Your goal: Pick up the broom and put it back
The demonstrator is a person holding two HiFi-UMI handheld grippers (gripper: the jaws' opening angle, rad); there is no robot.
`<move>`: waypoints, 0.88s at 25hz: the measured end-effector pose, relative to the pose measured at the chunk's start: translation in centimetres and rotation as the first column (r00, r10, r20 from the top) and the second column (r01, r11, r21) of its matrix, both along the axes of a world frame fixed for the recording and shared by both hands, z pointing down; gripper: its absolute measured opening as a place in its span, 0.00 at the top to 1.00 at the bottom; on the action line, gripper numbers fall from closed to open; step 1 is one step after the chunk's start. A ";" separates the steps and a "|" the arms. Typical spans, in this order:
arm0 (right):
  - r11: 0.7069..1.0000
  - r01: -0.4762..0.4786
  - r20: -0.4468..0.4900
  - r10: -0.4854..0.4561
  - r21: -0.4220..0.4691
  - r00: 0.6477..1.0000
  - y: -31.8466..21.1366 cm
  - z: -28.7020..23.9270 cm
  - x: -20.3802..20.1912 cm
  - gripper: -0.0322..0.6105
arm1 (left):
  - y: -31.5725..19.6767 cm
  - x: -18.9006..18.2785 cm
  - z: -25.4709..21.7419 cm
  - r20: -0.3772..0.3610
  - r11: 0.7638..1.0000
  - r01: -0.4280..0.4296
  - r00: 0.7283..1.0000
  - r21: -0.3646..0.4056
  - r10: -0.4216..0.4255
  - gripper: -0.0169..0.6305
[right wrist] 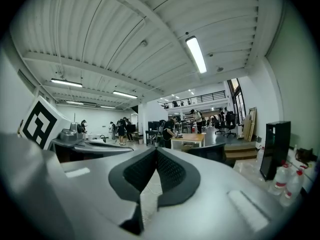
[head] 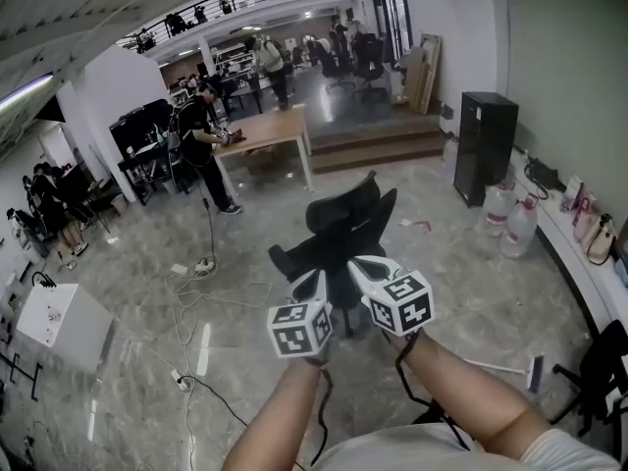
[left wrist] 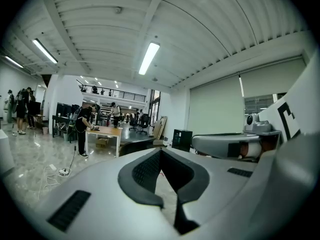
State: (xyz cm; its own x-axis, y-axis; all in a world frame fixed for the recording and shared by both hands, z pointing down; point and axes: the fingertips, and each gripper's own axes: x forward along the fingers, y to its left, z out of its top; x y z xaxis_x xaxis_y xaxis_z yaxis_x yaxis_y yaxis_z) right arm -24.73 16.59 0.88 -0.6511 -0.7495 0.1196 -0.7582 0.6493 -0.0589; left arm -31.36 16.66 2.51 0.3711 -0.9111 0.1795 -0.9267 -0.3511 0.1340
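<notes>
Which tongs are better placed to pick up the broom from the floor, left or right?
Right, probably. The broom lies on the floor at the person's right, nearer the right tongs; the left tongs are on the far side.

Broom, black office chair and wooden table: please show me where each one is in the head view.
broom (head: 536, 373), head view, on its brush head, at the floor on the right.
office chair (head: 355, 216), head view, on its backrest.
table (head: 267, 127), head view, on its wooden top.

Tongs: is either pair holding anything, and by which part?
Nothing. Left tongs and right tongs are shut, empty; the broom lies on the floor.
</notes>
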 end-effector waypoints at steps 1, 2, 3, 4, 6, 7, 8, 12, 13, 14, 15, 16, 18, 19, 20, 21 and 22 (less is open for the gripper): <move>1.000 -0.005 0.002 0.005 -0.004 1.000 -0.9 0.4 1.3 0.95 | -1.0 1.3 0.3 0.003 1.000 -0.008 1.000 -0.002 0.008 0.97; 1.000 -0.010 0.004 0.010 -0.009 1.000 -1.9 0.8 2.6 0.95 | -2.0 2.8 0.6 0.005 1.000 -0.016 1.000 -0.006 0.016 0.97; 1.000 -0.016 0.005 0.016 -0.014 1.000 -2.9 1.2 3.9 0.95 | -3.1 4.2 0.9 0.008 1.000 -0.024 1.000 -0.012 0.024 0.97; 1.000 -0.021 0.006 0.021 -0.020 1.000 -4.0 1.6 5.2 0.95 | -4.3 5.6 1.3 0.010 0.999 -0.032 0.999 -0.018 0.032 0.97; 0.999 -0.031 0.007 0.031 -0.031 0.999 -6.7 2.5 8.1 0.95 | -7.0 8.5 2.2 0.012 0.998 -0.046 0.999 -0.030 0.046 0.97; 0.999 -0.034 0.007 0.034 -0.037 0.999 -8.2 3.2 9.7 0.95 | -8.5 10.1 2.7 0.013 0.998 -0.050 0.999 -0.035 0.051 0.97; 0.998 -0.034 0.006 0.034 -0.046 0.999 -9.9 4.0 11.3 0.95 | -10.1 11.8 3.2 0.013 0.998 -0.053 0.998 -0.039 0.053 0.97; 0.995 -0.021 -0.001 0.021 -0.095 1.000 -16.7 7.8 17.9 0.95 | -16.7 18.5 6.7 0.012 0.996 -0.050 0.999 -0.073 0.051 0.97; 0.994 -0.009 -0.001 0.009 -0.106 1.000 -18.2 8.9 19.4 0.95 | -18.3 20.0 7.9 0.012 0.995 -0.048 0.999 -0.088 0.049 0.97; 0.993 0.010 0.001 -0.010 -0.121 1.000 -19.7 9.9 20.7 0.95 | -19.9 21.4 9.1 0.011 0.993 -0.045 0.999 -0.105 0.046 0.97; 0.990 0.037 0.006 -0.036 -0.139 0.999 -21.1 11.1 21.8 0.95 | -21.5 22.7 10.5 0.012 0.991 -0.040 0.999 -0.124 0.042 0.97; 0.985 0.065 0.009 -0.065 -0.158 0.998 -22.4 12.5 22.7 0.95 | -23.0 23.8 12.0 0.014 0.989 -0.033 0.999 -0.144 0.035 0.97; 0.973 0.109 0.001 -0.111 -0.201 0.994 -24.7 15.9 24.8 0.94 | -25.7 25.9 15.5 0.019 0.981 -0.016 1.000 -0.194 0.020 0.97; 0.966 0.122 -0.003 -0.126 -0.226 0.992 -25.8 17.9 25.9 0.94 | -26.7 26.9 17.5 0.021 0.975 -0.008 1.000 -0.224 0.013 0.97; 0.959 0.128 -0.006 -0.134 -0.254 0.991 -26.9 19.9 27.0 0.94 | -27.7 27.9 19.5 0.025 0.967 -0.002 1.000 -0.255 0.008 0.97; 0.950 0.130 -0.010 -0.139 -0.283 0.990 -27.9 22.1 28.1 0.94 | -28.6 28.7 21.6 0.029 0.958 0.003 1.000 -0.287 0.006 0.97; 0.941 0.129 -0.015 -0.141 -0.313 0.990 -28.8 24.3 29.1 0.94 | -29.4 29.4 23.7 0.031 0.948 0.006 0.999 -0.318 0.004 0.97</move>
